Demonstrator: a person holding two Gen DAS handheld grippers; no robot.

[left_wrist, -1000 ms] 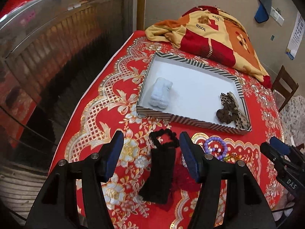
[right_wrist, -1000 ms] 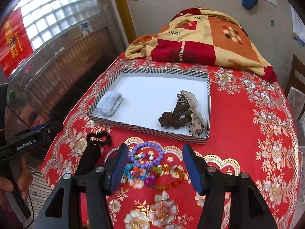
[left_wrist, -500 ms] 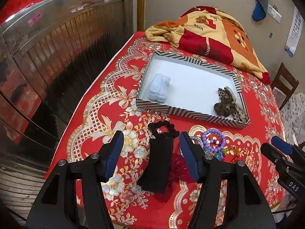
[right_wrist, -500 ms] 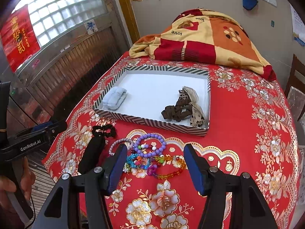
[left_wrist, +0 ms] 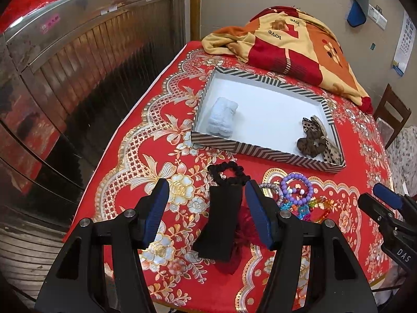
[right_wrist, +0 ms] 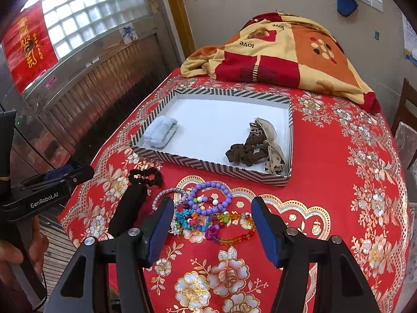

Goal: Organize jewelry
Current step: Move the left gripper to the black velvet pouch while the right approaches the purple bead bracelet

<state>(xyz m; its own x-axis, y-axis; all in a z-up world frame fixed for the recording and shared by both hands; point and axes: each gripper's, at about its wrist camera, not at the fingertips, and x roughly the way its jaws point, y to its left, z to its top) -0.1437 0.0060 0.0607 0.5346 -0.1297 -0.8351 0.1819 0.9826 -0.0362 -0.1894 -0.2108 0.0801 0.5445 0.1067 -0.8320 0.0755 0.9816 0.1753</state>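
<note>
My left gripper (left_wrist: 207, 208) hangs open above a flat black pouch (left_wrist: 219, 221) with a black scrunchie (left_wrist: 226, 172) at its far end. My right gripper (right_wrist: 212, 224) is open above a pile of bracelets: a purple bead bracelet (right_wrist: 209, 200), a silver one (right_wrist: 166, 195) and colourful bead strings (right_wrist: 206, 221). Neither gripper touches anything. Beyond them stands a striped-rim tray (right_wrist: 208, 168) with a white floor. It holds a pale blue scrunchie (right_wrist: 161, 130) on the left and brown scrunchies (right_wrist: 250, 151) on the right.
A red floral cloth (right_wrist: 351, 182) covers the round table. A folded red and yellow blanket (right_wrist: 281, 54) lies behind the tray. A wooden chair (left_wrist: 391, 114) stands at the right, a metal shutter (left_wrist: 78, 78) at the left. A hand (right_wrist: 15, 260) holds the left gripper (right_wrist: 52, 182).
Both views have drawn back slightly from the table, so the tray and jewelry sit a bit farther off. The jaws have kept their width and nothing has been picked up.
</note>
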